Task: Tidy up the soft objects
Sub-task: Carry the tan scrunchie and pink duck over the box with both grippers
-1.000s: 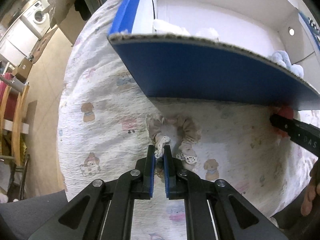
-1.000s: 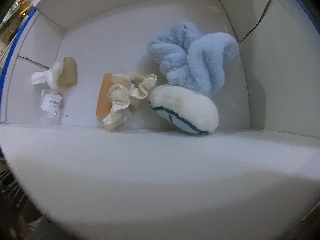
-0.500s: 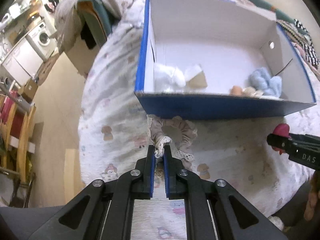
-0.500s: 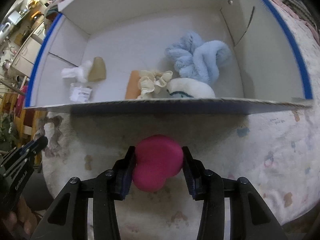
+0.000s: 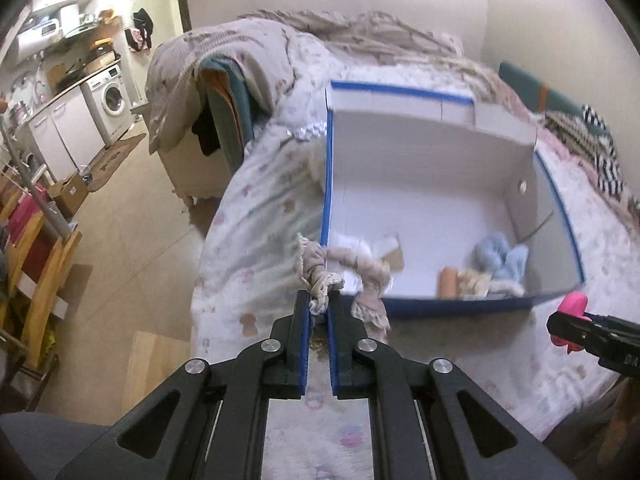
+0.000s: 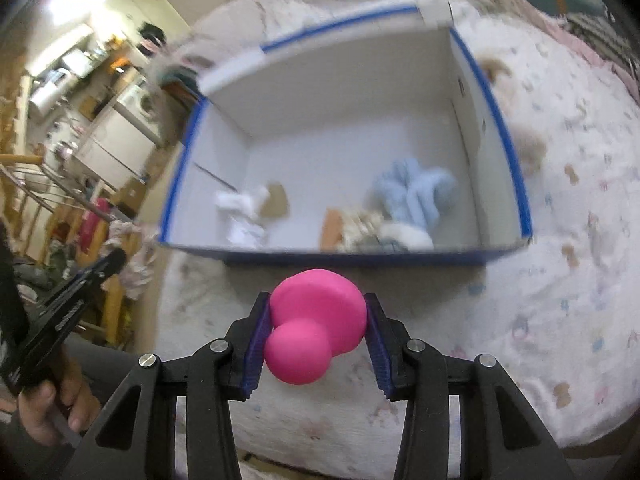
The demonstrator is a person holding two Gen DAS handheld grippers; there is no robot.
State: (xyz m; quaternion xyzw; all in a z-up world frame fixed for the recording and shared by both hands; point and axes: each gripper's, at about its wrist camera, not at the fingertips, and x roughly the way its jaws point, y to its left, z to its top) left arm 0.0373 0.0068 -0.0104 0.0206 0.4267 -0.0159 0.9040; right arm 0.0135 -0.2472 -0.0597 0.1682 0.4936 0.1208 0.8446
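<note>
My left gripper (image 5: pixel 319 300) is shut on a beige lace-trimmed scrunchie (image 5: pixel 340 270) and holds it in the air in front of the box's near left corner. My right gripper (image 6: pixel 316 312) is shut on a pink soft toy (image 6: pixel 312 320) and holds it above the bed, just before the box's near wall. The blue-edged white cardboard box (image 5: pixel 452 304) (image 6: pixel 360 258) lies open on the bed. Inside it lie a light blue fluffy item (image 6: pixel 416 192), a cream scrunchie (image 6: pixel 360 228), an orange piece (image 6: pixel 332 228) and white bits (image 6: pixel 244 216).
The bed has a white quilt (image 5: pixel 256 208) with small printed figures. A heap of blankets (image 5: pixel 224 60) lies at the bed's far end. The floor, a washing machine (image 5: pixel 110 98) and wooden furniture (image 5: pixel 36 280) are to the left. My right gripper shows in the left wrist view (image 5: pixel 576 320).
Both grippers have risen and pulled back from the box. The scrunchie has been lifted off the quilt. The pink toy has risen with the right gripper.
</note>
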